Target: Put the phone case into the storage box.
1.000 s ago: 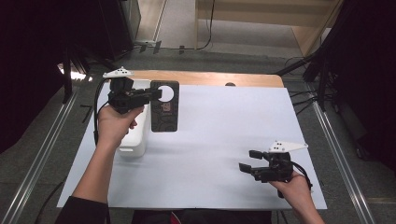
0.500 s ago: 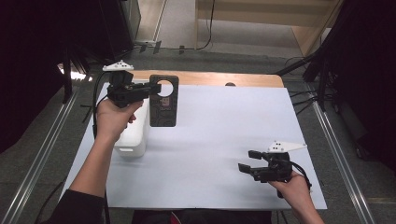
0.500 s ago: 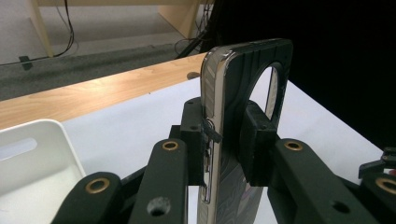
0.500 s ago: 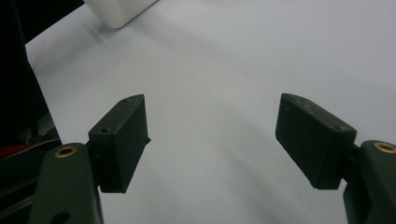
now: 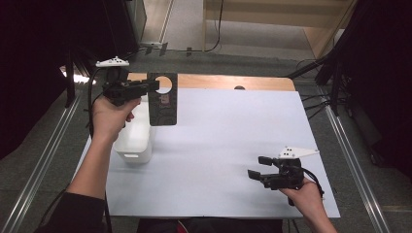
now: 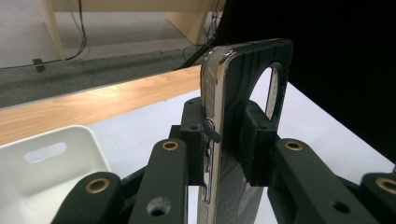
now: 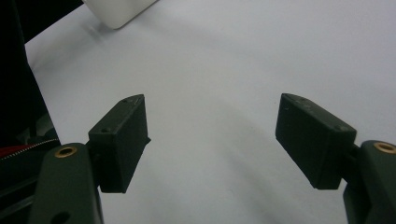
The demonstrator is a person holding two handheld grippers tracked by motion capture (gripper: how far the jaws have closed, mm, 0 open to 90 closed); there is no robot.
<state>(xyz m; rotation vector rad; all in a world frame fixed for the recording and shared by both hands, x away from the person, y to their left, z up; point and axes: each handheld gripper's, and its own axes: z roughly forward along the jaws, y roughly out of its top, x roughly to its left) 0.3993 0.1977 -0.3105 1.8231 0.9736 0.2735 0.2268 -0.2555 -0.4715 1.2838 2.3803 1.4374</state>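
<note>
A black phone case (image 5: 163, 106) with a round hole near its top hangs upright above the table's back left. My left gripper (image 5: 152, 86) is shut on its upper edge. In the left gripper view the case (image 6: 233, 84) stands edge-on between the two pads of my left gripper (image 6: 226, 128), with a silvery rim facing me. My right gripper (image 5: 256, 167) rests low over the white sheet at the front right, jaws wide open. In its own view the right gripper (image 7: 212, 135) has nothing between its pads, just white sheet.
A white bin (image 5: 133, 141) sits on the sheet's left side, just below the held case; its rim and handle slot (image 6: 44, 152) show in the left gripper view. A wooden table edge (image 5: 228, 81) runs along the back. Metal rails flank the table.
My left gripper has carried the phone case a little up and to the left, toward the bin. The right gripper has stayed where it was, open.
</note>
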